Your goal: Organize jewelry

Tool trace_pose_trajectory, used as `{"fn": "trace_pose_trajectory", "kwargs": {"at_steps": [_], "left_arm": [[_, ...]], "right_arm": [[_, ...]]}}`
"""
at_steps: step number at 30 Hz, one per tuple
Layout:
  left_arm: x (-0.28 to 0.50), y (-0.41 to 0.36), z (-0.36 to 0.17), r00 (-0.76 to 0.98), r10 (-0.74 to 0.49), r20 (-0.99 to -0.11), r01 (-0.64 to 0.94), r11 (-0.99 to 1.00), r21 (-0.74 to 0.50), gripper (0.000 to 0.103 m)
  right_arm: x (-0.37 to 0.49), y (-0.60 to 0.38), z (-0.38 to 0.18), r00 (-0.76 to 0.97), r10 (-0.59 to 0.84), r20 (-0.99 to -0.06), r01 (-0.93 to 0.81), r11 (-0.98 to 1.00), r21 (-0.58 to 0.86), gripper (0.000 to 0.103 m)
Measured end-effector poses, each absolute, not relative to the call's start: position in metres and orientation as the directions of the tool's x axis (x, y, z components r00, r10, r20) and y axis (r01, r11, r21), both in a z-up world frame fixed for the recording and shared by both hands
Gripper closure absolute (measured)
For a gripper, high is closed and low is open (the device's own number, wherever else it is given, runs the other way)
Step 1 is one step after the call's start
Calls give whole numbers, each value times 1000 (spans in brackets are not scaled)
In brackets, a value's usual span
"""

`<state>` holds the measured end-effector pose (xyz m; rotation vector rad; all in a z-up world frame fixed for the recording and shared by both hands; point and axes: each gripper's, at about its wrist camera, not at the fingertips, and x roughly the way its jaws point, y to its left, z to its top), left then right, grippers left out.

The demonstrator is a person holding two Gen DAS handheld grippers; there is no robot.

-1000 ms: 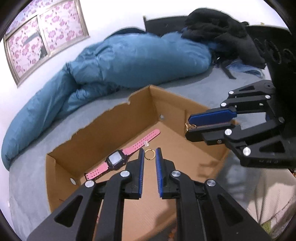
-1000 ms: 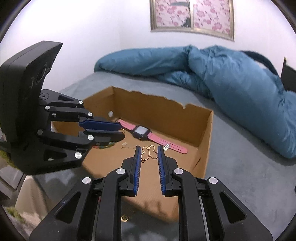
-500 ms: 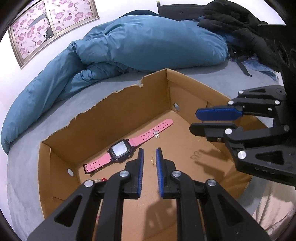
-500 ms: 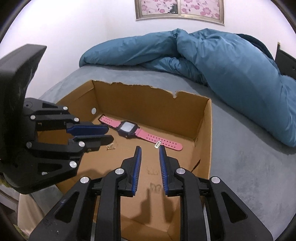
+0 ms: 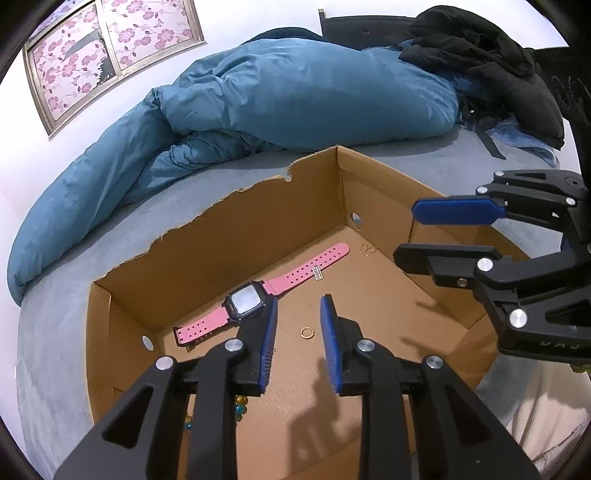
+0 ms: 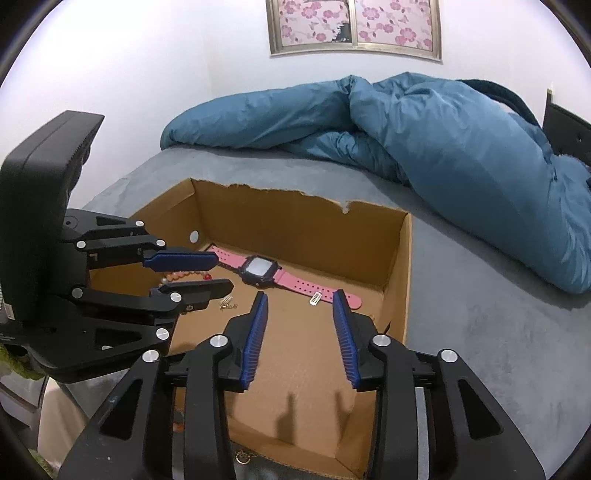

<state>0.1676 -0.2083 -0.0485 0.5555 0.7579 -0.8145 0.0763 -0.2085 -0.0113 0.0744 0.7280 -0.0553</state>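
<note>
An open cardboard box sits on a grey bed. On its floor lie a pink watch, a small gold ring, a gold butterfly piece, a small white clasp, a small metal piece and beads. My left gripper is open and empty above the ring. My right gripper is open and empty over the box's near right part.
A crumpled blue duvet lies behind the box. Black clothes are piled at the bed's far right. A framed floral picture hangs on the white wall. The bed edge runs close to the box's near side.
Both grippers opened wider. The ring left the left fingers and the butterfly piece left the right fingers; both now lie on the box floor. Both views shifted higher over the box.
</note>
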Motion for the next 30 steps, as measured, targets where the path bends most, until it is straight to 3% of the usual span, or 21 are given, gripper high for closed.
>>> {"fn": "trace_pose_trajectory", "kwargs": {"at_steps": [3, 13, 22, 30], "left_arm": [[162, -204, -45, 458, -445, -770, 807, 572, 150, 80], [132, -173, -26, 460, -516, -723, 809, 578, 102, 78], [89, -145, -10, 417, -611, -673, 842, 538, 33, 78], [56, -147, -32, 320, -643, -696, 893, 450, -4, 78]], "right_arm": [[72, -207, -7, 757, -12, -653, 61, 997, 53, 59], [37, -216, 11, 798, 44, -601, 33, 993, 116, 59], [-14, -247, 19, 779, 46, -625, 68, 985, 157, 59], [-45, -227, 0, 712, 84, -697, 16, 991, 136, 60]]}}
